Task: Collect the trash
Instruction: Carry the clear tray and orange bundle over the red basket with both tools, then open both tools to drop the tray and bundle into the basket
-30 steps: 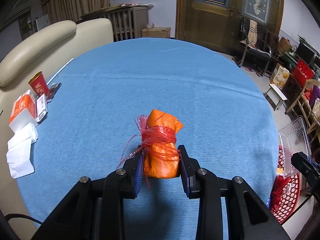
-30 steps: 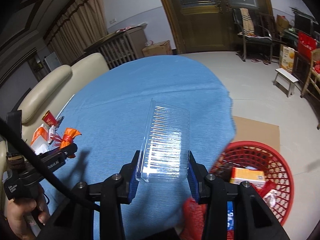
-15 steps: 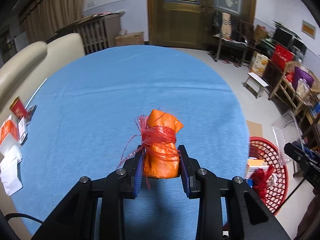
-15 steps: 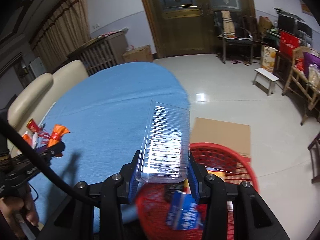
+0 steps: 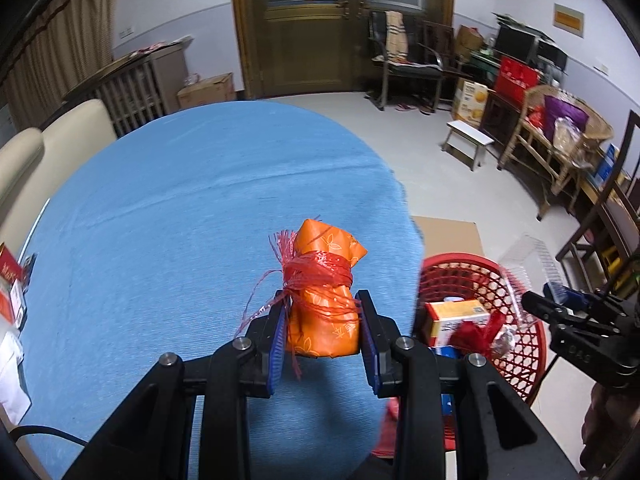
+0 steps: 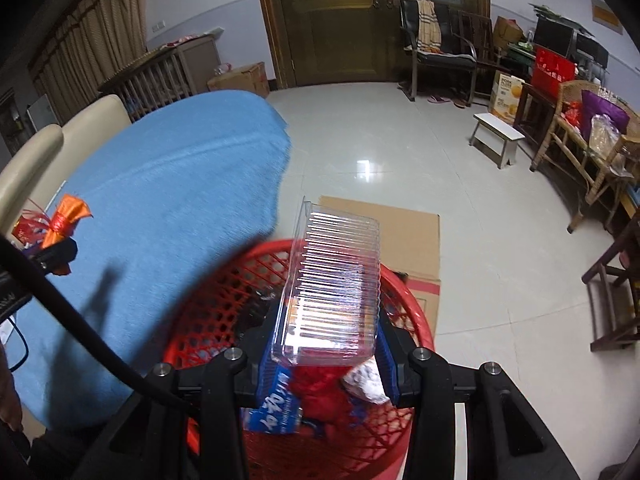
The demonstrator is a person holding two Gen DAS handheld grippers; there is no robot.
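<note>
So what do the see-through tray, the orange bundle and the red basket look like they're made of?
See-through tray: thin clear plastic, glossy; ribbed walls catch glare and the basket shows through it.
Orange bundle: looks like shiny printed wrap, foil or plastic film, creased, with a pale leaf pattern; it is tied with frayed red plastic string.
Red basket: moulded plastic, probably rigid, with an open lattice wall and a smooth rim.

Left claw clamping orange bundle (red-tied), red basket beside
</note>
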